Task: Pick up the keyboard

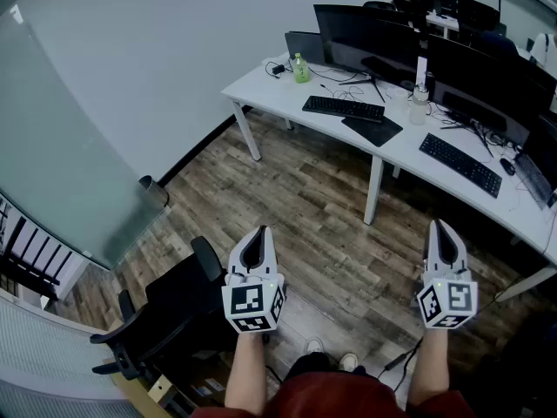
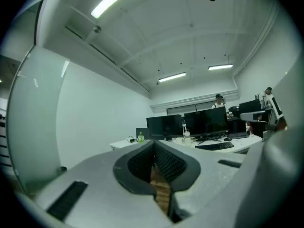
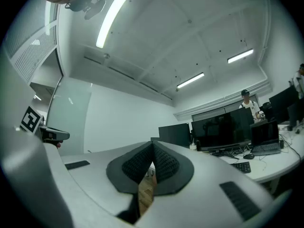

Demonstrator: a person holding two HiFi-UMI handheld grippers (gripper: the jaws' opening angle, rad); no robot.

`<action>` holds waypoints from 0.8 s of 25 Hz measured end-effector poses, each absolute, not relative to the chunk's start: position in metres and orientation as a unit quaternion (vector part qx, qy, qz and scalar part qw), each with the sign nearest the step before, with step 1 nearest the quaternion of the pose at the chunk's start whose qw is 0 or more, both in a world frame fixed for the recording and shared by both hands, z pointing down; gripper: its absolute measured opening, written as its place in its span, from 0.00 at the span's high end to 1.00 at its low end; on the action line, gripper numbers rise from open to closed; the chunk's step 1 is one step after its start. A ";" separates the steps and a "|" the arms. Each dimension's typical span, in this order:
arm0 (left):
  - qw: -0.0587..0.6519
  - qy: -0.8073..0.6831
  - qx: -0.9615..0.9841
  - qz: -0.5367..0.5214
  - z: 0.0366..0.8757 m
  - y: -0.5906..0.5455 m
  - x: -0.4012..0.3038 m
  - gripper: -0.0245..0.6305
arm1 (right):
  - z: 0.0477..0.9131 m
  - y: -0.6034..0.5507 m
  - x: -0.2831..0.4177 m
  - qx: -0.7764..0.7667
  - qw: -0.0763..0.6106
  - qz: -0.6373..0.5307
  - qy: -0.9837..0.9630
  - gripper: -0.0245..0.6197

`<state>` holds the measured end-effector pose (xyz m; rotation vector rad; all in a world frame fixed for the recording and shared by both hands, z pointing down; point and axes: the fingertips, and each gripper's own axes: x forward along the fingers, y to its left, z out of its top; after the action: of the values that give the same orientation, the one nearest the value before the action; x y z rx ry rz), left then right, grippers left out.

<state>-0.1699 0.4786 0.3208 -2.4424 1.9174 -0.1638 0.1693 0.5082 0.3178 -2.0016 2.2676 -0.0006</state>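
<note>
Your two shoes (image 1: 329, 355) show at the bottom of the head view, on the wood floor (image 1: 305, 198). Just above them you hold both grippers level and pointing forward, well apart from each other. Your left gripper (image 1: 258, 232) has its fingers pressed together with nothing between them; through the thin slit in its own view you see only floor. Your right gripper (image 1: 440, 225) is the same: fingers closed on each other, empty. A black chair (image 1: 165, 312) stands just left of your left forearm, and a glass wall (image 1: 61, 146) runs along the left side.

Beyond a stretch of floor stands the white desk (image 1: 270, 90), well ahead of both grippers. A black keyboard (image 1: 343, 107) lies flat on it, in front of the monitors (image 1: 365, 37), with a dark pad (image 1: 372, 130) just beside its near right corner. A second keyboard (image 1: 459, 164) lies further right on the same desk, nearer your right gripper's line. Neither gripper touches either one. A green bottle (image 1: 300, 70) stands toward the desk's left end, and a clear bottle (image 1: 419, 103) stands between the two keyboards.
</note>
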 end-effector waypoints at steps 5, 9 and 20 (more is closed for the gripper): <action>0.018 0.616 -0.785 -0.054 0.314 0.491 -0.149 0.95 | 0.316 0.523 0.190 -0.664 0.059 0.000 0.745 0.96; 0.029 0.616 -0.786 -0.055 0.307 0.497 -0.137 0.95 | 0.312 0.528 0.199 -0.664 0.060 0.007 0.745 0.96; 0.024 0.615 -0.786 -0.066 0.318 0.490 -0.124 0.95 | 0.329 0.512 0.194 -0.640 0.043 -0.010 0.767 0.96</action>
<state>-0.1242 0.4903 0.3184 -2.4309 1.9021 -0.2040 0.1937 0.5121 0.3285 -1.9563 2.3465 -0.0291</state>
